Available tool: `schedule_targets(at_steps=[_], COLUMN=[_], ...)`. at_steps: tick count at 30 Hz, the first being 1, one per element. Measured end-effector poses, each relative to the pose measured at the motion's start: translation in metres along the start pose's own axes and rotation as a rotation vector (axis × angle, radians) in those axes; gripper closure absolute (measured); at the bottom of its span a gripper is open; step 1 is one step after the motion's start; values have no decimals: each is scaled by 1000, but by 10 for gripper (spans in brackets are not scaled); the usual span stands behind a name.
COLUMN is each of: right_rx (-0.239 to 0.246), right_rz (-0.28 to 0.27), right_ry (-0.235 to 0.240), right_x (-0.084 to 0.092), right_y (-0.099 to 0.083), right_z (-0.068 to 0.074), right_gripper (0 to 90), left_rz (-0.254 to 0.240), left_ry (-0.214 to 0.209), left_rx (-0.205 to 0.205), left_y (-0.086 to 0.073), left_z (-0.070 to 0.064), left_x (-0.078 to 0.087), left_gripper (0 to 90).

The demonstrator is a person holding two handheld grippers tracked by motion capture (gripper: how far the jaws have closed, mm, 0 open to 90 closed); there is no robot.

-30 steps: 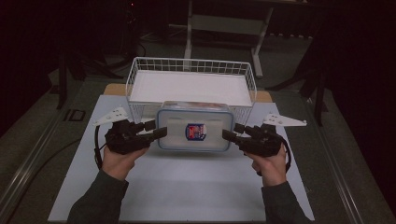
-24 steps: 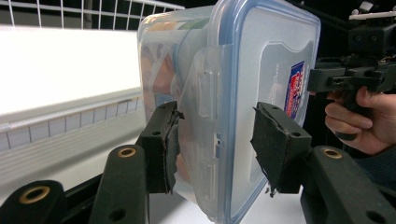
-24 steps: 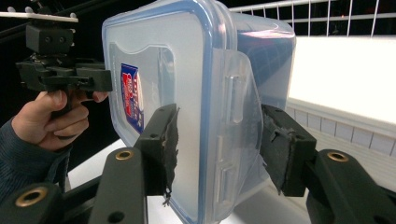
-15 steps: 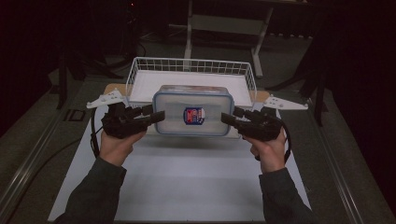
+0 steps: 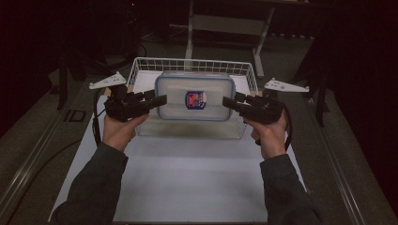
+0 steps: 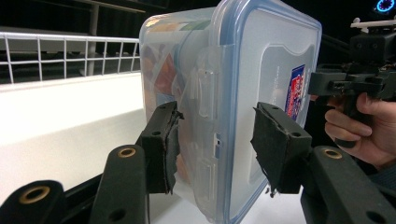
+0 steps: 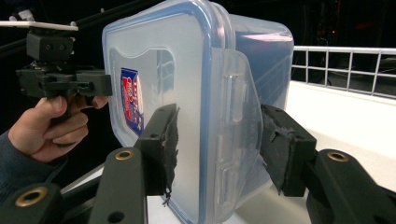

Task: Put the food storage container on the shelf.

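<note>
my left gripper (image 5: pixel 157 100) clamps lidded plastic container (image 5: pixel 195 97) at its left latch | my right gripper (image 5: pixel 231 101) clamps its right latch | container held above white wire basket (image 5: pixel 136 68)

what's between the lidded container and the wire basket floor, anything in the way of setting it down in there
Nothing visible. The clear container is held off the table over the wire basket, the left gripper and right gripper clamping its two short ends. The basket floor visible around it is bare white; the part directly beneath the container is hidden.
</note>
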State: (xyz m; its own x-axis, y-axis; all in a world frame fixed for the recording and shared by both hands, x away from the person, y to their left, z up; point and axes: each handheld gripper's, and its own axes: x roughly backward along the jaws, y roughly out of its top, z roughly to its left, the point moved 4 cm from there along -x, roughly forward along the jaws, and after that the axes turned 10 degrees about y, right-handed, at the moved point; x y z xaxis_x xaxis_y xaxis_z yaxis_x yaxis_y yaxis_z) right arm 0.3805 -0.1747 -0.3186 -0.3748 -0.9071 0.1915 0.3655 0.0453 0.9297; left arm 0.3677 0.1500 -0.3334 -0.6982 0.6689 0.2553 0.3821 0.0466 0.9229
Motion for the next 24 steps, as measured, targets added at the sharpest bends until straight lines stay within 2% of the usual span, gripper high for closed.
schedule_targets(at_steps=[4,10,13,19,21,24], right_rx=[-26,-54,-72,-118,-133,-164], right_rz=[-13,-6,-6,15,26,11], right_ry=[-7,-20,-20,-37,-42,-36], right_x=[-7,-16,-19,-27,-30,-34], right_y=[5,11,12,10,8,7], right_z=[-11,-27,-33,-47,-52,-56], right_gripper=[487,486,485,483,482,482], left_rz=[0,10,-4,25,9,1], left_ry=[5,15,18,28,23,26], left_rx=[30,52,74,114,135,175], left_y=[6,14,16,10,9,11], left_z=[11,23,27,39,43,46], left_x=[-11,-23,-27,-39,-42,-44], left_gripper=[513,513,513,512,512,511])
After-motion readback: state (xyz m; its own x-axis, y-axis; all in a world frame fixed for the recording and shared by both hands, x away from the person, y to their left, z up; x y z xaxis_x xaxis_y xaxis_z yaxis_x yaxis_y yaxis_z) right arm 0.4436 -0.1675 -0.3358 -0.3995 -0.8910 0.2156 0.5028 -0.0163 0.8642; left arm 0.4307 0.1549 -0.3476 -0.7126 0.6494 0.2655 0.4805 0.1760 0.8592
